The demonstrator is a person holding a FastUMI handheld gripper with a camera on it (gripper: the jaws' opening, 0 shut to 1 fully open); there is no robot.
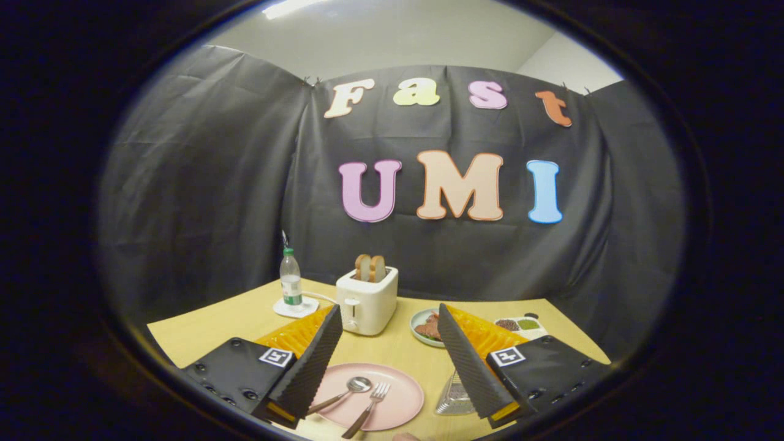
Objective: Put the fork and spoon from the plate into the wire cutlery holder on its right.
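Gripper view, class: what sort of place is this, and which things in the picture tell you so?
Probably a staged breakfast table in a cloth-walled booth. A toaster holds bread, a pink plate carries a spoon and fork, and a wire cutlery holder stands beside it. The open gripper hovers above.

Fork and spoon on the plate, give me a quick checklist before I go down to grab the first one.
1. Fork and spoon both lying on the plate: ok.
2. Gripper fingers open, nothing between them: ok.
3. Fork and spoon apart enough to take one alone: ok, they lie side by side without touching.
4. Wire cutlery holder right of the plate: ok, partly hidden behind the right finger.
5. Holder empty: cannot tell.
6. Toaster and food dish clear of the path: ok, both beyond the plate.
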